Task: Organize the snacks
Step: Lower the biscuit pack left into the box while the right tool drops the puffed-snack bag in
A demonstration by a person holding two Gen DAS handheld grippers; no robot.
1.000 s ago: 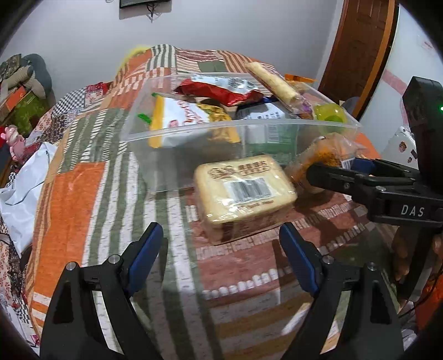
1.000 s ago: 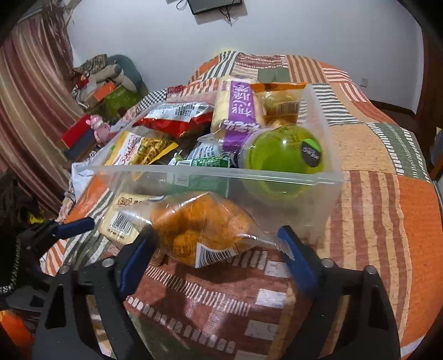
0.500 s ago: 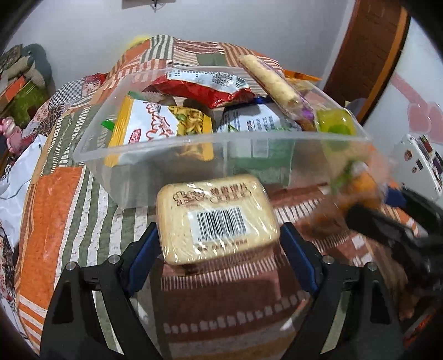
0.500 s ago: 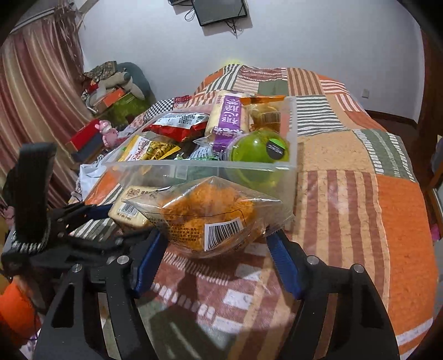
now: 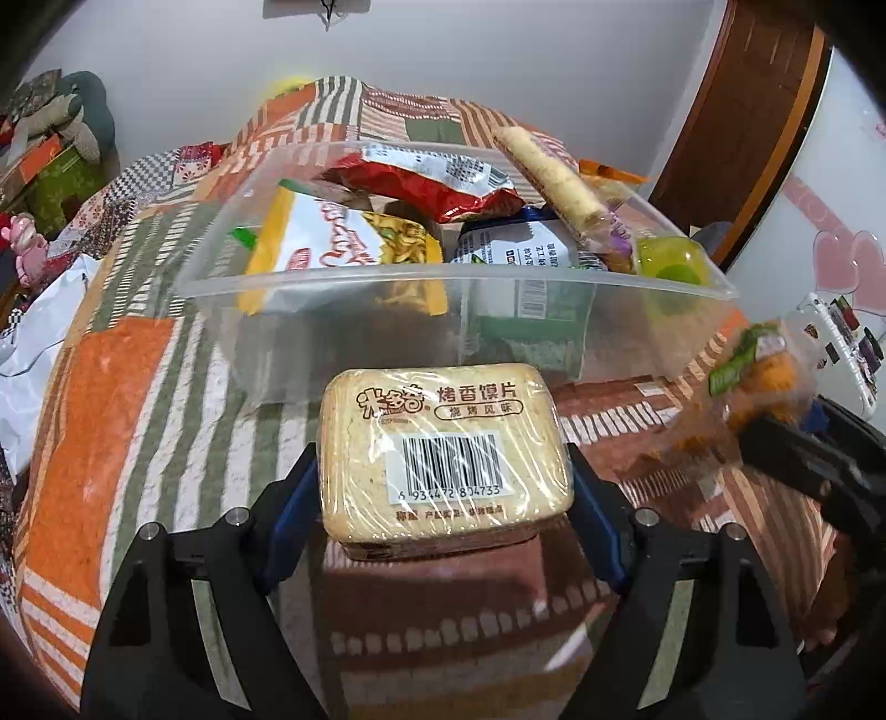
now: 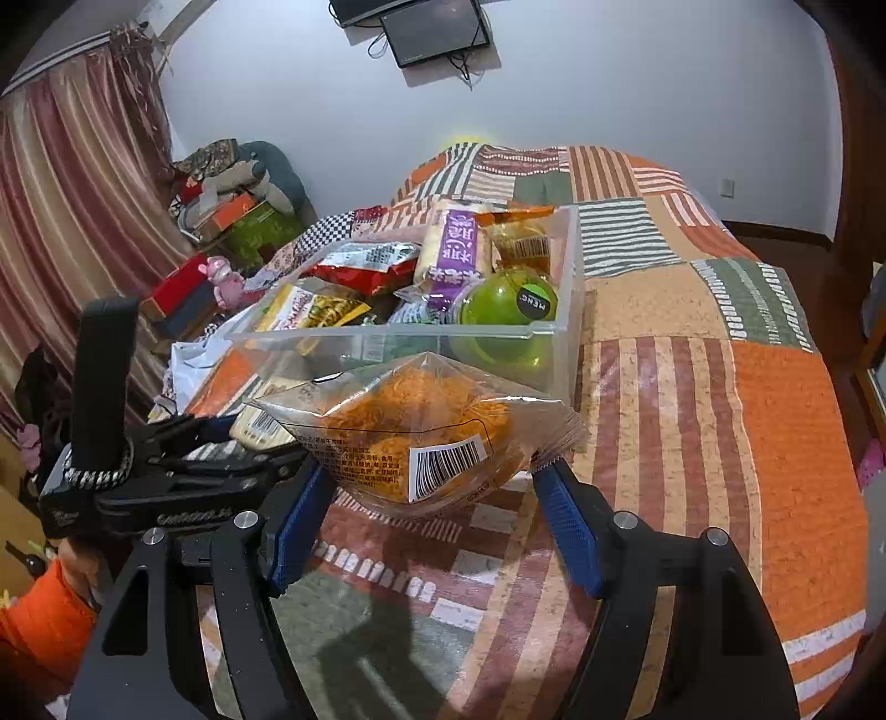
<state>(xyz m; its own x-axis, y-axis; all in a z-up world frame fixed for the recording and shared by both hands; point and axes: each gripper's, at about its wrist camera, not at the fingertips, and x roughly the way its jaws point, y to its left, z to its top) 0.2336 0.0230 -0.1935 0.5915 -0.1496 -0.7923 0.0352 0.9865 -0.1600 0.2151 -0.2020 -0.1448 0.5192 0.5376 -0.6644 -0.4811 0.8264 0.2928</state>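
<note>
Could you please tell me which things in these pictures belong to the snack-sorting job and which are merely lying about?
Job:
- wrapped biscuit pack, left gripper
- orange snack bag, right gripper
- clear bin of snacks

Lying about:
- pink plush toy
- wall screen
- curtain

Patchwork striped bedspread [image 6: 692, 343] underneath. Wall-mounted monitor [image 6: 434, 27] up top, striped curtain [image 6: 66, 210] left, pink plush toy [image 6: 221, 274] beside red box [image 6: 177, 291], brown wooden door [image 5: 742, 122] right.
</note>
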